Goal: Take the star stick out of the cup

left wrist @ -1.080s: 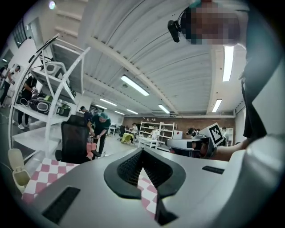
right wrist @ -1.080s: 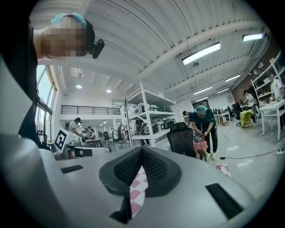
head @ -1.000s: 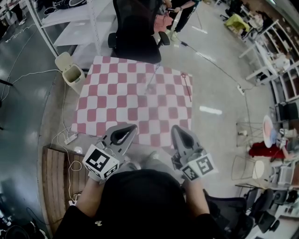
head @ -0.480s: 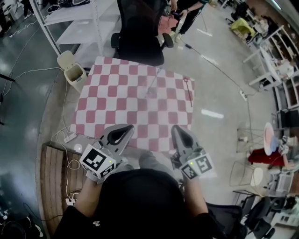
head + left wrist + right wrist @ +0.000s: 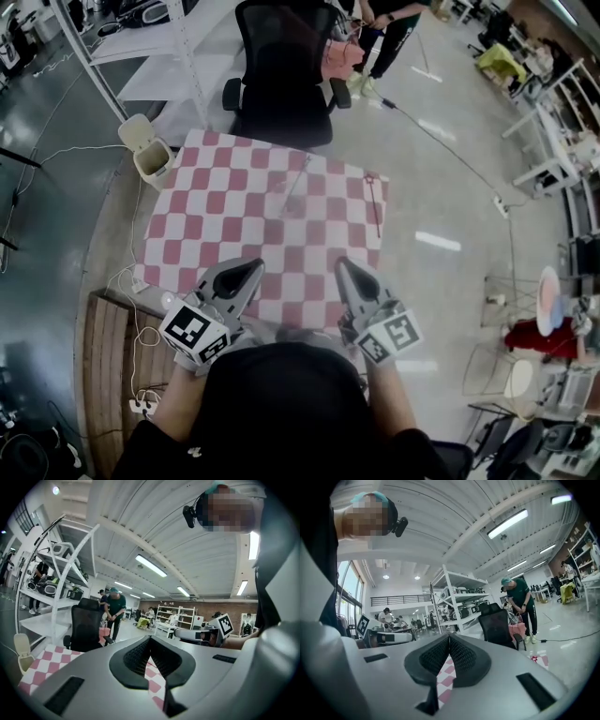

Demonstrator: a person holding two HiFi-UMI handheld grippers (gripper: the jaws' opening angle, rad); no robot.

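Head view, desk: the red-and-white checked desk (image 5: pixel 206 225) fills the middle, with a black office chair (image 5: pixel 281 66) at its far side and a pale waste bin (image 5: pixel 150 150) by its far left corner.
Head view, star stick: the red star stick (image 5: pixel 378 204) lies flat along the desk's right edge, star end farthest from the person, outside any cup.
Head view, cup: a faint clear shape (image 5: pixel 291 199) sits near the desk's middle with a thin pale rod leaning from it; it is too blurred to call it the cup.
Head view, claws: the left claw (image 5: pixel 251 272) and right claw (image 5: pixel 345 270) are held side by side at the desk's near edge, well apart from the star stick.
Left gripper view, left claw: jaws closed together with nothing between them; checked cloth shows past the tips.
Right gripper view, right claw: jaws closed pad to pad, empty.
Right gripper view, star stick: its red star (image 5: pixel 534 658) shows on the desk to the right of the jaws, apart from them.
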